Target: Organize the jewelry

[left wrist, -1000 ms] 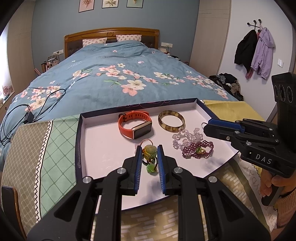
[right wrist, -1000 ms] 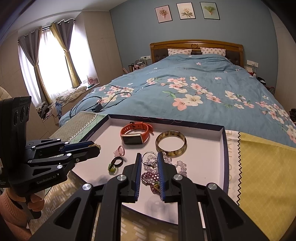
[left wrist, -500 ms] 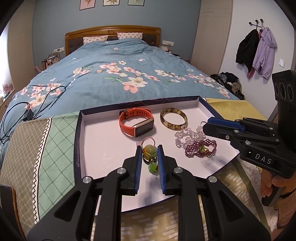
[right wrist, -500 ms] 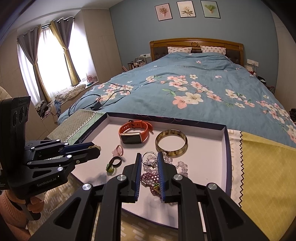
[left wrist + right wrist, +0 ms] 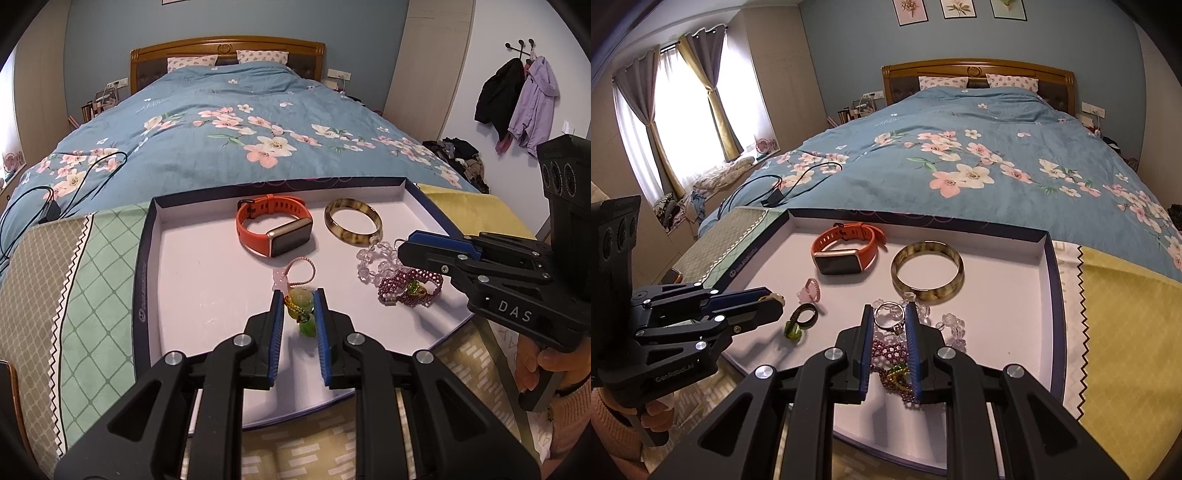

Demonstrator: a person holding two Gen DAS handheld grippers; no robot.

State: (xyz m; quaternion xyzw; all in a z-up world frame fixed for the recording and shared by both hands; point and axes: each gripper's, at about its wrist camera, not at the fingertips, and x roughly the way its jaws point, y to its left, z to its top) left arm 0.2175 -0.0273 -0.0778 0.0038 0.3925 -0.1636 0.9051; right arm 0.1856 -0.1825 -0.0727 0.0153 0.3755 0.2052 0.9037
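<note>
Contents of the shallow white tray with dark navy rim (image 5: 146, 266), set at the foot of the bed; places given from the orange-strapped smartwatch (image 5: 275, 230) at its far middle. Right of the watch: mottled amber bangle (image 5: 352, 220). Nearer than the bangle: clear crystal-bead bracelet (image 5: 373, 260) and magenta woven-bead bracelet (image 5: 410, 288), heaped, touching. Just near of the watch: small pink ring with rose charm (image 5: 295, 271). Left claw (image 5: 299, 301), narrowed, grips a pale yellow-green bead on a knotted cord (image 5: 300, 301); a green glass ring (image 5: 308, 328) lies directly beneath. Right claw (image 5: 889, 317), likewise narrowed, pinches a thin silver ring (image 5: 888, 319) upright above the bracelet heap. Judgement: each piece wants a free patch; bare tray lies left of the left claw.
</note>
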